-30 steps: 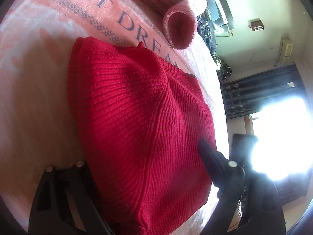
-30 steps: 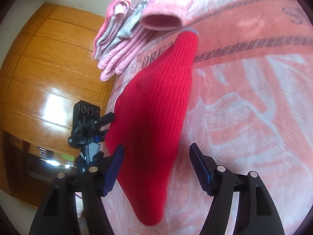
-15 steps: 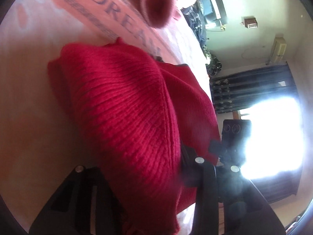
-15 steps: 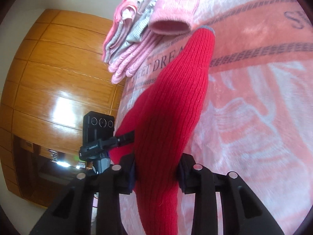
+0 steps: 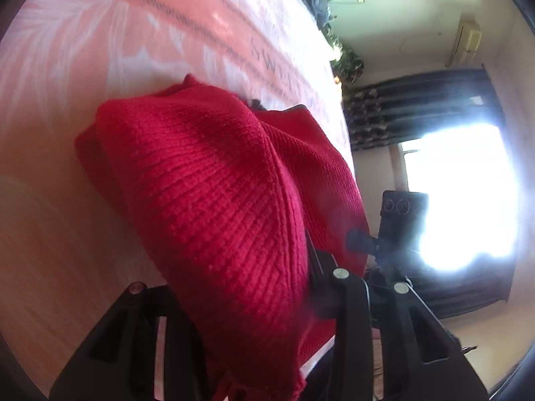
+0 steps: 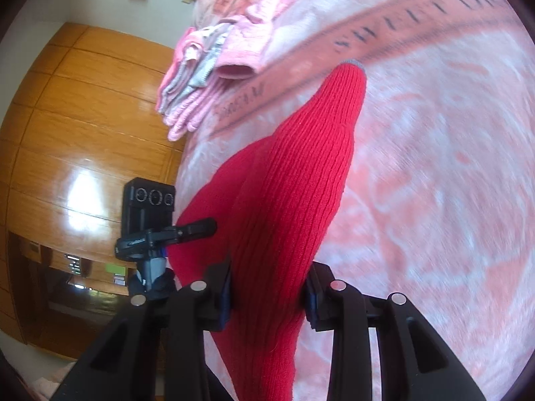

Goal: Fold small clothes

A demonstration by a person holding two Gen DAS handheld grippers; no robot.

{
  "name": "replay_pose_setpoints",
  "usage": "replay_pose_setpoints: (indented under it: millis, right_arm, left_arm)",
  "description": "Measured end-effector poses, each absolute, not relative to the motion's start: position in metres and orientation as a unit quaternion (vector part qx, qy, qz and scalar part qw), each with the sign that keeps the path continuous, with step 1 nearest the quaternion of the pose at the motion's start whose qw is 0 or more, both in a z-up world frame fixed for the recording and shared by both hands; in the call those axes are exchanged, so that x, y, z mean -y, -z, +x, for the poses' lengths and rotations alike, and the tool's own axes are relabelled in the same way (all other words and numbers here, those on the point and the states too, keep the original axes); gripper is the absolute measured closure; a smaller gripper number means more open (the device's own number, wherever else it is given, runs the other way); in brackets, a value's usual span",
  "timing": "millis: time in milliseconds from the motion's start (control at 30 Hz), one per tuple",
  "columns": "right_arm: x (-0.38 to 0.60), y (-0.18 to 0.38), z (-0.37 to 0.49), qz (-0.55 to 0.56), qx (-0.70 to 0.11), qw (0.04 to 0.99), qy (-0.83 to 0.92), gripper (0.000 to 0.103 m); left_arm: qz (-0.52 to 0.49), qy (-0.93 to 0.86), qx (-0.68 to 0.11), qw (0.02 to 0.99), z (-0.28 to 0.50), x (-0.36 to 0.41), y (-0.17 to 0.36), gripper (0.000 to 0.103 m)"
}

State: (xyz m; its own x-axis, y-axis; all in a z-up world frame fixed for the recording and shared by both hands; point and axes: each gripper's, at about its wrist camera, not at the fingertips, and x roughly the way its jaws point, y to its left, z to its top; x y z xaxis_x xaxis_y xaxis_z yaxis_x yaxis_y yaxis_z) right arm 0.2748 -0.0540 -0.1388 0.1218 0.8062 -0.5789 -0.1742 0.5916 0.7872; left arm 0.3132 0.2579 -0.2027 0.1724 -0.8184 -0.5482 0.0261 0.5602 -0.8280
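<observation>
The red knitted garment (image 5: 214, 200) is soft, floppy and light, hanging over the pink blanket (image 6: 434, 167), and both the left gripper (image 5: 240, 300) and right gripper (image 6: 267, 287) pinch its near edge, a good place to hold.

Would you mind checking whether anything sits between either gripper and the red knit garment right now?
Nothing does. The left gripper and right gripper are each shut directly on the red knit garment, which rises off the pink blanket.
</observation>
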Motion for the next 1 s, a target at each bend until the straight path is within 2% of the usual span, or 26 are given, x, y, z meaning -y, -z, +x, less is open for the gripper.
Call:
replay_pose_setpoints:
  millis: [200,400,500,567,633,900,933,1000]
  right_arm:
    - [0.065,0.186,0.264,0.308,-0.563,0.688,-0.340,0.067]
    - [0.069,0.191,0.262,0.319,-0.551,0.692,-0.339,0.063]
    - [0.078,0.188,0.255,0.322,-0.549,0.694,-0.337,0.056]
    - [0.080,0.182,0.246,0.312,-0.548,0.699,-0.339,0.047]
    - [0.079,0.178,0.233,0.303,-0.547,0.700,-0.345,0.044]
    - [0.079,0.175,0.184,0.280,-0.556,0.696,-0.358,0.045]
    - [0.076,0.176,0.181,0.276,-0.555,0.698,-0.358,0.048]
    - [0.072,0.177,0.179,0.271,-0.557,0.700,-0.356,0.063]
  left_arm:
    - [-0.333,0.289,-0.561,0.701,0.308,-0.246,0.230,0.066]
    - [-0.334,0.286,-0.553,0.708,0.314,-0.241,0.242,0.061]
    - [-0.335,0.282,-0.562,0.701,0.312,-0.241,0.240,0.057]
    - [-0.329,0.280,-0.565,0.703,0.299,-0.241,0.235,0.050]
    - [-0.319,0.281,-0.566,0.707,0.284,-0.240,0.231,0.045]
    - [-0.306,0.289,-0.563,0.711,0.227,-0.231,0.232,0.033]
    - [-0.306,0.288,-0.565,0.710,0.222,-0.229,0.234,0.033]
    - [-0.293,0.276,-0.568,0.718,0.218,-0.224,0.236,0.042]
